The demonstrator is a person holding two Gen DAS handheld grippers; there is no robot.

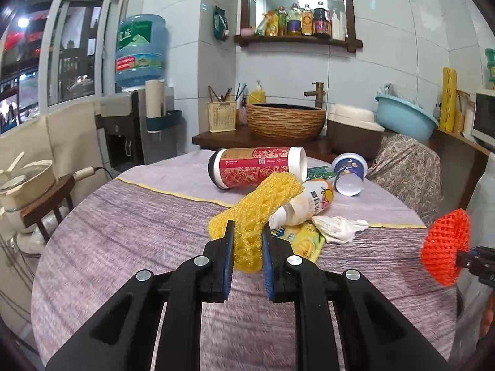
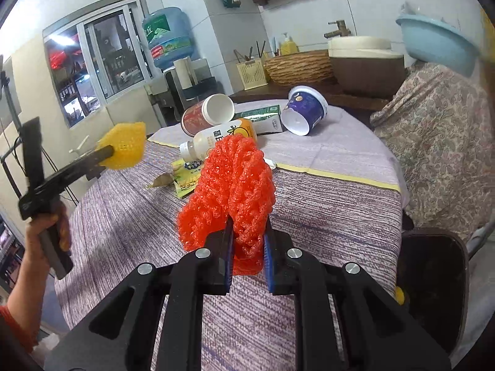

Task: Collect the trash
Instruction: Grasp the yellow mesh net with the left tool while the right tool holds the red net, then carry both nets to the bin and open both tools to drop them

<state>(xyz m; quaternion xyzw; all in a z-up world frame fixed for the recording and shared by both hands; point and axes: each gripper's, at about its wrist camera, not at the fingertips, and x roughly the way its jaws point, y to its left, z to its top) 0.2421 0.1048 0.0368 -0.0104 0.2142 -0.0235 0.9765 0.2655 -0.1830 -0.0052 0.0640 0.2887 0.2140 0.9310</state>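
Left gripper (image 1: 246, 232) pinches yellow foam net (image 1: 256, 207); right gripper (image 2: 247, 227) pinches orange foam net (image 2: 230, 185). Keep both squeezed, lift clear of table (image 1: 123, 216) near edge, avoid snagging bottle (image 1: 304, 205).

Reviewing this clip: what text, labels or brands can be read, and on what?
"丘": green label of the water jug; character before it unclear.
Drink bottle: large characters, blurred.
Red canister: small print and a code square, too small.
Yellow wrapper, purple cup, shelf bottles: unreadable.
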